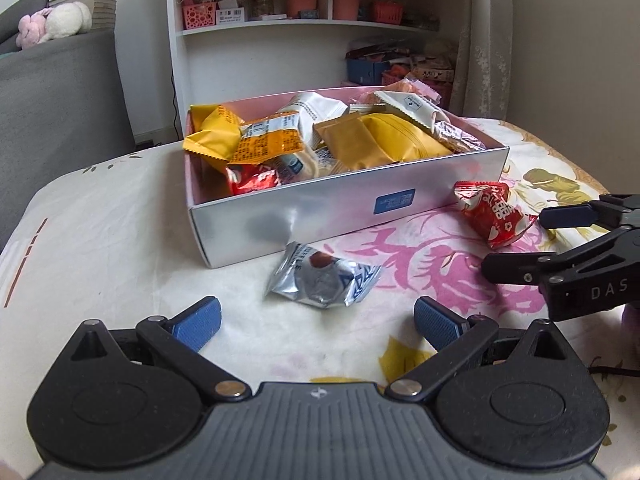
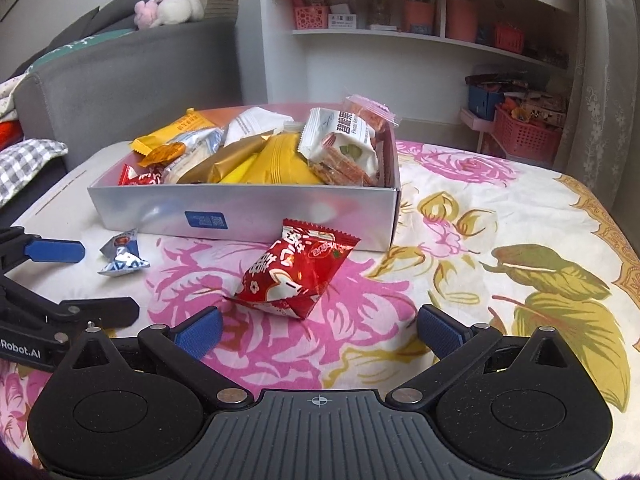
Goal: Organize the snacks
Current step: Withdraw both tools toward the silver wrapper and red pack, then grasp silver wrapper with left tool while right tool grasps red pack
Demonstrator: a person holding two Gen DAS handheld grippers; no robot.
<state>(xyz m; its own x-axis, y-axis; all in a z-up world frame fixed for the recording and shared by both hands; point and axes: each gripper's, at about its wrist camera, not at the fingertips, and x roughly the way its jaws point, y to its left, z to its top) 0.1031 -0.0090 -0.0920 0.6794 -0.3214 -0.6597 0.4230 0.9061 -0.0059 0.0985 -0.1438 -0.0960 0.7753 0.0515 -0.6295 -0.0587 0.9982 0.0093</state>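
Two snacks sit loose on the desk, both outside the box. The silver packet [image 1: 324,280] lies just in front of the box's near long wall, close to its left corner, crinkled and flat on the cloth. The red packet [image 2: 298,270] lies further toward the desk's right side, just in front of that same wall near the right corner, puffed up and tilted.

The silver box [image 1: 320,216] sits toward the far edge of the desk and it's already stuffed: yellow, orange, gold and white wrappers heaped above the rim, plus one small red one tucked in the near-left corner.

The left tongs [image 1: 316,320] are spread wide, holding nothing, lined up right behind the silver packet but not touching it. The right tongs [image 2: 320,330] are also wide open and empty, just behind the red packet.

The desk [image 2: 500,220] has a floral cloth, pink roses and olive leaves. A white shelf unit [image 2: 400,60] stands behind.
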